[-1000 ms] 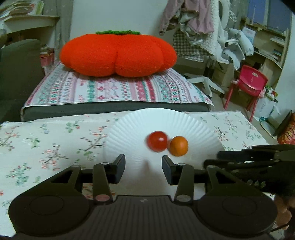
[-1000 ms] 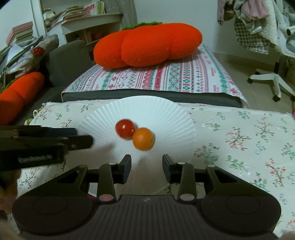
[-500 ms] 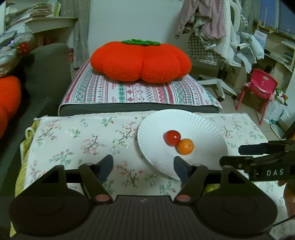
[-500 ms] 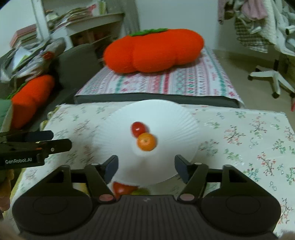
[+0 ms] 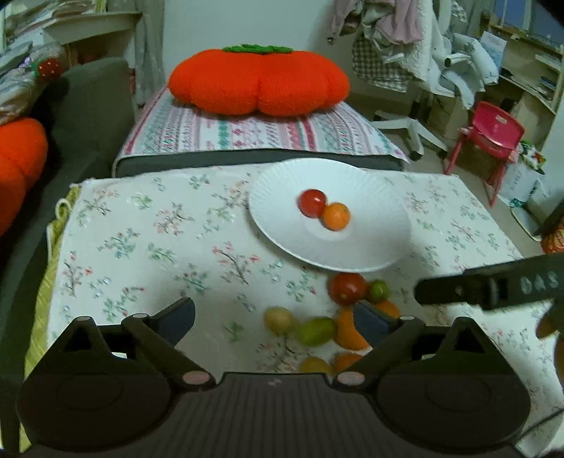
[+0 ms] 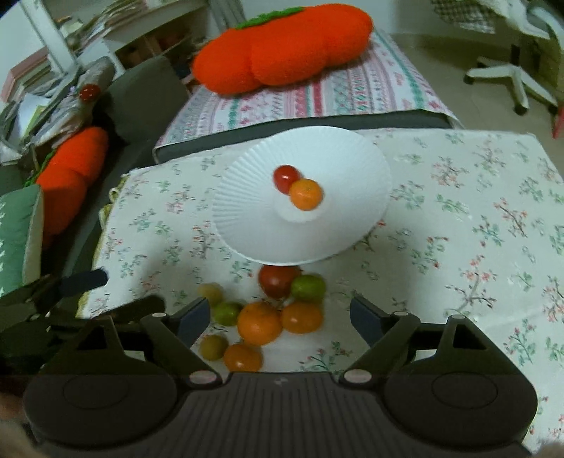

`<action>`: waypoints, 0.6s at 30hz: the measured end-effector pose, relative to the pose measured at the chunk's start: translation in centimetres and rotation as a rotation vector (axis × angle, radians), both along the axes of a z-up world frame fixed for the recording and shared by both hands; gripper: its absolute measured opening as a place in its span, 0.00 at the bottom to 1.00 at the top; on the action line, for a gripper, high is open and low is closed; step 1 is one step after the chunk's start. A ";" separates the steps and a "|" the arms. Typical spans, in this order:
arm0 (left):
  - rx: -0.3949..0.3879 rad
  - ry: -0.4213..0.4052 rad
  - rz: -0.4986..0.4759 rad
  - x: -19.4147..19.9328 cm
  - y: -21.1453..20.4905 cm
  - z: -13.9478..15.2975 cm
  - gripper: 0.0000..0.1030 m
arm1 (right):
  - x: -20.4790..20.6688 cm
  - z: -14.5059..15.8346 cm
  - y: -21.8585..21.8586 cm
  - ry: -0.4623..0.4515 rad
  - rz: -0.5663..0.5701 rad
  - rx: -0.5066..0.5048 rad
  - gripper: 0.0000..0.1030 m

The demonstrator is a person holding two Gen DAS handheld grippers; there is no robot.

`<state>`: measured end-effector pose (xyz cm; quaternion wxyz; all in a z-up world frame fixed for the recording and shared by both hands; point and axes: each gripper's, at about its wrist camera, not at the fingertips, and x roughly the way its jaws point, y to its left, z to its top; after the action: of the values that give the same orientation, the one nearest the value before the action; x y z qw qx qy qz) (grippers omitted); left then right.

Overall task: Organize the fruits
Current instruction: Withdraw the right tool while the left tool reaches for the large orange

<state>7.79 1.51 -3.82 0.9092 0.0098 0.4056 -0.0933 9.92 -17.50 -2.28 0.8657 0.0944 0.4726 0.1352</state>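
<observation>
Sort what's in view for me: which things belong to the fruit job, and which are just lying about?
Job:
- white plate
- red fruit and orange fruit on the plate
- loose pile of fruit on the floral tablecloth, in front of the plate
- left gripper and right gripper, both open and empty

Lying about:
- pumpkin cushion
- pink chair
- hanging clothes

Left tool (image 5: 275, 326): jaws wide apart, just been opening, nothing between the pads, angled down over the worktop.
Right tool (image 6: 280, 319): jaws wide apart, just been opening, gripping nothing, angled down.
</observation>
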 end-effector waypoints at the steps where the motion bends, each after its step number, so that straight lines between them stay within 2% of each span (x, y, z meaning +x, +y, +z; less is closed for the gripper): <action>1: 0.003 0.000 -0.013 -0.3 -0.2 -0.1 0.87 | 0.1 -0.2 -0.3 0.006 -0.012 0.009 0.82; 5: 0.040 0.009 -0.073 -0.8 -1.4 -1.5 0.87 | -0.1 -0.5 -1.1 0.014 -0.039 0.014 0.69; 9: 0.049 0.046 -0.094 -0.7 -1.9 -3.3 0.86 | -0.1 -1.1 -2.4 0.030 -0.089 0.053 0.69; 12: 0.041 0.036 -0.097 -0.7 -2.1 -3.7 0.86 | 0.1 -2.0 -2.6 0.039 -0.104 0.037 0.66; 18: 0.066 -0.003 -0.141 -0.8 -3.5 -4.4 0.83 | 0.5 -3.5 -2.5 0.070 -0.111 0.037 0.52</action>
<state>6.94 -1.98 -8.24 0.9002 0.0684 0.4053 -0.1438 10.42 -20.04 -5.79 0.8530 0.1412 0.4939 0.0924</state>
